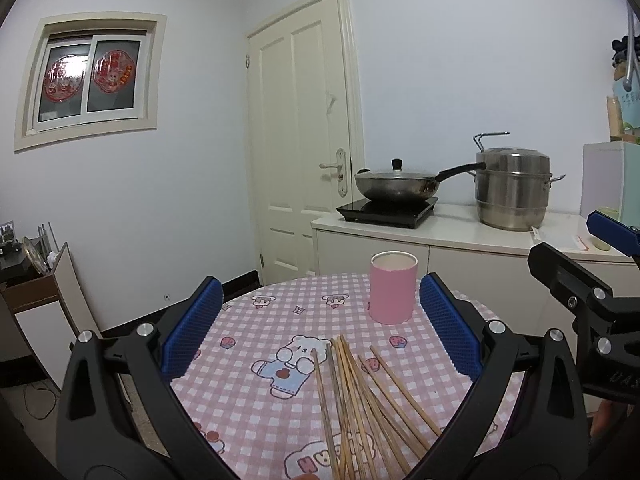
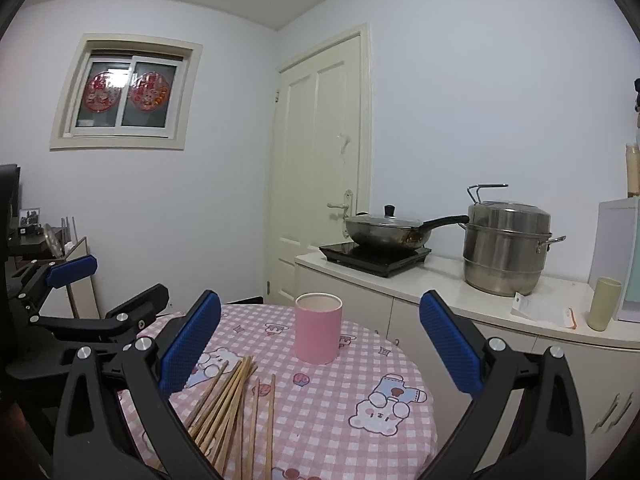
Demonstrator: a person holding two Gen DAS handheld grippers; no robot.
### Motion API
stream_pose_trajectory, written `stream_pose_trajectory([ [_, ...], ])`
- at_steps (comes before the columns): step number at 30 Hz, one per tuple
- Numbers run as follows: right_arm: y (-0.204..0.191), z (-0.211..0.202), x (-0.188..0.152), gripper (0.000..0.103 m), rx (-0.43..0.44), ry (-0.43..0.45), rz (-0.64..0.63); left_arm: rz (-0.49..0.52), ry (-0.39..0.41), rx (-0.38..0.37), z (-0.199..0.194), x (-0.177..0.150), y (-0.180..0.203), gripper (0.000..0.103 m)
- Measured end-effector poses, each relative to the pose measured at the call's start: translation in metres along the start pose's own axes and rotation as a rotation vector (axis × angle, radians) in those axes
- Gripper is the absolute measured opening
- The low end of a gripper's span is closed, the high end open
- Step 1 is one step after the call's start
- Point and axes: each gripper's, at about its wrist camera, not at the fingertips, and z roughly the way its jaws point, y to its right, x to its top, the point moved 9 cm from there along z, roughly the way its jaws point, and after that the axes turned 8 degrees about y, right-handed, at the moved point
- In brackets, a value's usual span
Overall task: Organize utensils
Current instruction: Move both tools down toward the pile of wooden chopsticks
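Several wooden chopsticks (image 1: pixel 360 404) lie fanned out on a round table with a pink checked cloth (image 1: pixel 256 360). A pink cylindrical holder (image 1: pixel 393 288) stands upright behind them, open at the top and apparently empty. My left gripper (image 1: pixel 320 320) is open and empty above the near table edge, the chopsticks between its blue fingers. My right gripper (image 2: pixel 320 336) is open and empty too; in its view the chopsticks (image 2: pixel 232 404) lie low left and the holder (image 2: pixel 318 328) stands straight ahead. Each gripper shows at the edge of the other's view.
Behind the table a white counter (image 1: pixel 452 232) carries an induction hob with a lidded wok (image 1: pixel 396 184), a steel steamer pot (image 1: pixel 512 188) and a pale green cup (image 2: pixel 603 303). A cream door (image 1: pixel 300 140) is beyond. A low cabinet (image 1: pixel 36 300) stands at the left.
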Motion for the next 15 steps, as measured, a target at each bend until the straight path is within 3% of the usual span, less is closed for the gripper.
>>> stream_pose_trajectory([
  [15,0.012,0.051,-0.015,0.096,0.010,-0.160,0.036,-0.028,-0.136,-0.020,0.047,-0.010,-0.013,0.097],
])
